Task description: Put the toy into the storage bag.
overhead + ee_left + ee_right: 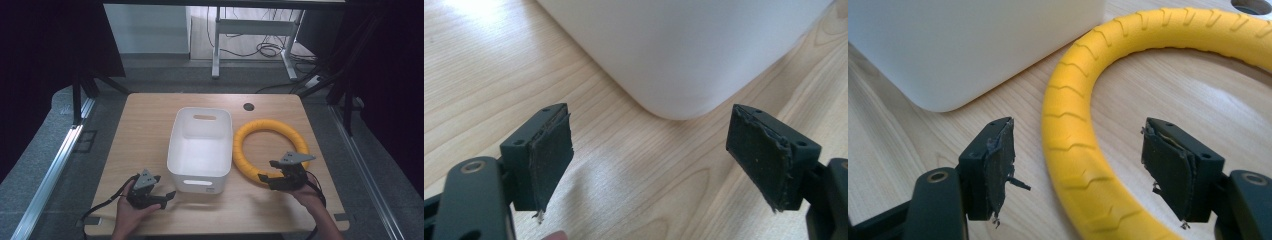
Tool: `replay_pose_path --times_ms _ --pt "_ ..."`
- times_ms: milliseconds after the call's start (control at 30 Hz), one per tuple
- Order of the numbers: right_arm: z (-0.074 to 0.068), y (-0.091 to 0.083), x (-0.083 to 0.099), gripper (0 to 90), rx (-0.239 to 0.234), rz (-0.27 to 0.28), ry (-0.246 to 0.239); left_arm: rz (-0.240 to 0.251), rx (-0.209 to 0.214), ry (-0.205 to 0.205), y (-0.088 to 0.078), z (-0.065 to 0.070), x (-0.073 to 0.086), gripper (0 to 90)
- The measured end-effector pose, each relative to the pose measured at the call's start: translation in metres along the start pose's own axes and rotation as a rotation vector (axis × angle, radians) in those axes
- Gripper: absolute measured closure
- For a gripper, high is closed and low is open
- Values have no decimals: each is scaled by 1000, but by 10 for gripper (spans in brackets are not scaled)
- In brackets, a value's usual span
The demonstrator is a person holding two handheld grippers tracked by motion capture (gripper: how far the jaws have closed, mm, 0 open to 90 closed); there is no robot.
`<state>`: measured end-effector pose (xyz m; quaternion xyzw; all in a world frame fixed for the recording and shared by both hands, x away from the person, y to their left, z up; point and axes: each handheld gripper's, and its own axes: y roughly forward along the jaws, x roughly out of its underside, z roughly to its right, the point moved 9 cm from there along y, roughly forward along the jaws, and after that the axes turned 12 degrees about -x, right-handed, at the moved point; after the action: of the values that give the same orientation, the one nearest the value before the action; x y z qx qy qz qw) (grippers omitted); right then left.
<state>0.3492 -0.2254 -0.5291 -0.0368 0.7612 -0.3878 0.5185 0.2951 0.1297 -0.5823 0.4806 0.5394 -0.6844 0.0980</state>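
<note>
A yellow ribbed foam ring [267,124] lies flat on the wooden table, right of a white plastic bin [172,150]. My right gripper [266,171] is at the ring's near-left arc. In the right gripper view, my right gripper [1078,165] stands open. The ring [1068,125] runs between the jaws with a gap on each side, and the pads do not touch it. My left gripper [164,187] sits near the bin's front left corner, held in a hand. In the left gripper view it is open [651,155] with nothing between the jaws, facing the bin's rounded corner [684,50].
The bin looks empty and has handle slots in its near and far walls. A round cable hole [248,106] sits in the table [145,130] behind the ring. Dark curtains, metal rails and a desk frame with cables surround the table.
</note>
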Motion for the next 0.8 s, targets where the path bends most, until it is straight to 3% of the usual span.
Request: replay_pose_path --times_ms 267,333,400,433,467,500,567,800 --pt "5 8 -10 289 -49 -89 -22 2 9 13 0 3 -1 184" --pt "5 11 -13 288 -63 -134 -37 1 10 16 0 3 -1 184" --pt "5 13 -14 287 -71 -150 -45 -2 12 16 1 4 -1 184" --pt "3 16 -14 287 -87 -189 -51 -7 13 19 2 4 0 184" --pt "3 16 -14 287 -87 -189 -51 -7 13 19 2 4 0 183" --pt "2 19 -12 287 -100 -229 -65 -11 16 21 2 5 0 183" --pt "1 21 -12 287 -106 -260 -75 -11 17 21 3 6 0 182" --pt "0 27 -11 290 -125 -342 -86 -18 20 23 4 6 0 182"
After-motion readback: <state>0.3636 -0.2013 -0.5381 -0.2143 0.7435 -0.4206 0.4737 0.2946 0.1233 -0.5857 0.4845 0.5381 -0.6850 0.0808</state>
